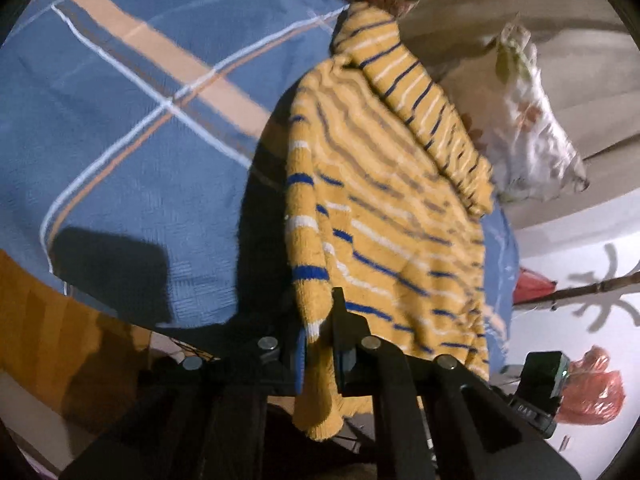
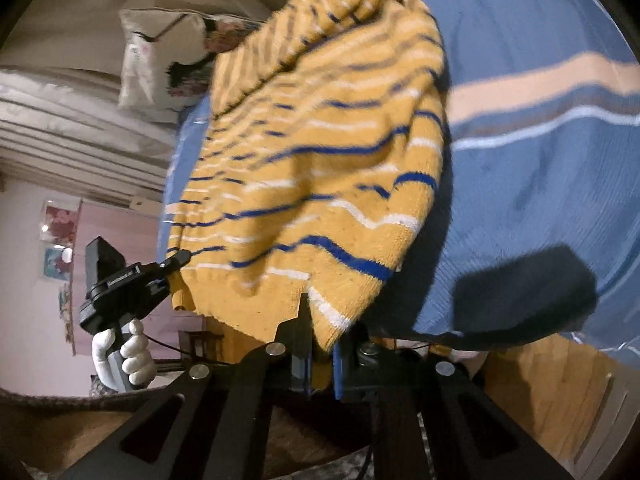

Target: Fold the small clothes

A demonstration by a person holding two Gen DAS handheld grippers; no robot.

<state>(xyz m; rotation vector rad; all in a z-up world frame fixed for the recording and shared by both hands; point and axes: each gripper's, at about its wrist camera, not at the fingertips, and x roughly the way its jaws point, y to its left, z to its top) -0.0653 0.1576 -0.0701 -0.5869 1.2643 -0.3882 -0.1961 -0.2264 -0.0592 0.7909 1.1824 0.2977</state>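
Observation:
A small yellow knit sweater (image 1: 384, 208) with blue and white stripes hangs over the blue plaid bedspread (image 1: 120, 128). My left gripper (image 1: 320, 340) is shut on its lower hem, with fabric drooping below the jaws. In the right wrist view the sweater (image 2: 320, 168) is lifted and stretched. My right gripper (image 2: 320, 344) is shut on another corner of the hem. The left gripper (image 2: 178, 262) also shows there at the left, held by a white-gloved hand (image 2: 128, 354), pinching the sweater's far corner.
A floral pillow (image 1: 532, 128) and beige bedding lie beyond the sweater. A wooden bed frame (image 2: 540, 380) runs along the bedspread (image 2: 540, 152) edge. Orange-red plastic bags (image 1: 592, 388) sit by the white wall. Pictures (image 2: 58, 240) hang on the pink wall.

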